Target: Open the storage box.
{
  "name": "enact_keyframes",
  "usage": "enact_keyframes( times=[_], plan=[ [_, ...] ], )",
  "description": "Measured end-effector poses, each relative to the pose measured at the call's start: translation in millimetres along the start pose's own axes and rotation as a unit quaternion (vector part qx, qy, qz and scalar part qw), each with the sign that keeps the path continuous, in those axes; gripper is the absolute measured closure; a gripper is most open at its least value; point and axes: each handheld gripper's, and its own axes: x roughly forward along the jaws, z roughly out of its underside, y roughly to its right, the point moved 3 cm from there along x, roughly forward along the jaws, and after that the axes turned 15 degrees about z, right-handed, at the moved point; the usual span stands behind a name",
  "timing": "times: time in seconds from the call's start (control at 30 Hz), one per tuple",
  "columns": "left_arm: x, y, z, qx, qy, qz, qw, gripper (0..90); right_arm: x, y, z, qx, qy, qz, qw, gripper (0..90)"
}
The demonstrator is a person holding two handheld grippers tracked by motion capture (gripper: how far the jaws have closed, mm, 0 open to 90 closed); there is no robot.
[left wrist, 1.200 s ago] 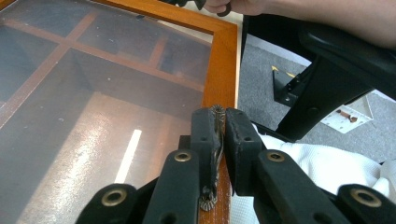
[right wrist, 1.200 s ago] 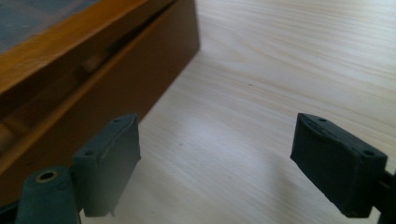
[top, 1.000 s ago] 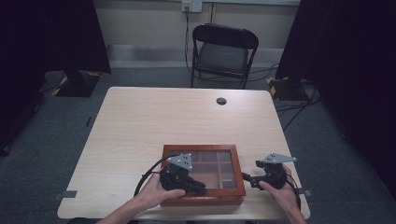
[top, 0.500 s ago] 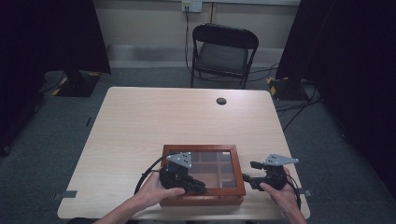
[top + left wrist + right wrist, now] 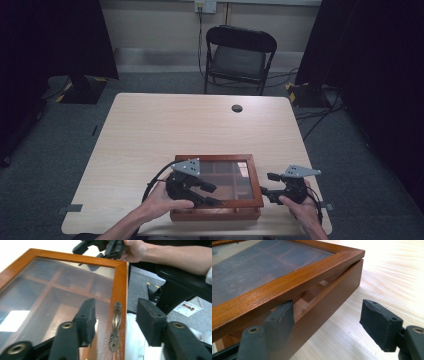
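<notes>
Box (image 5: 216, 210) at near edge of surface (image 5: 150, 130), glass lid (image 5: 294, 277) raised a crack above base.

Left claw (image 5: 115, 315) released, jaws just been opening, straddling lid's front rail and brass handle (image 5: 115, 325), pads clear of both.

Right claw (image 5: 329, 322) at box's right side, spread; one jaw tucked into gap under lid edge, other out over bare surface, nothing grasped.
</notes>
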Motion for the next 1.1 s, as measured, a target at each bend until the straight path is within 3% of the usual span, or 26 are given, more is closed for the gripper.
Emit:
enact_keyframes(
  times=[0.17, 0.27, 0.47, 0.57, 0.67, 0.87, 1.1],
  plan=[
    [-10.2, 1.8, 5.2, 0.006, -0.001, -0.016, 0.9999, 43.8, -0.7, 0.2, -1.3, 0.004, 0.003, 0.001, 1.0, 25.6],
    [-18.8, 4.0, 8.0, 0.012, 0.02, -0.023, 0.9995, 39.8, 0.3, 0.2, -0.8, 0.005, 0.0, 0.002, 1.0, 25.0],
    [-27.7, 6.5, 18.1, 0.013, 0.011, -0.042, 0.999, 30.9, -0.7, 0.1, -2.6, 0.007, 0.006, 0.004, 0.9999, 25.0],
    [-34.0, 9.2, 24.4, 0.012, 0.022, -0.047, 0.9986, 29.4, -1.6, 0.2, -3.7, 0.012, 0.008, 0.004, 0.9999, 25.0],
    [-46.6, 15.2, 27.2, 0.017, 0.048, -0.062, 0.9968, 26.3, -1.7, 1.1, -4.8, 0.017, 0.012, 0.001, 0.9998, 24.2],
    [-47.0, 15.2, 37.4, 0.016, 0.052, -0.072, 0.996, 18.7, -4.9, 1.3, -9.8, 0.018, 0.022, 0.007, 0.9996, 24.3],
    [-47.7, 12.1, 40.1, 0.021, 0.064, -0.089, 0.9938, 18.9, -10.0, 3.0, -14.8, 0.024, 0.038, 0.013, 0.9989, 24.3]
  ],
)
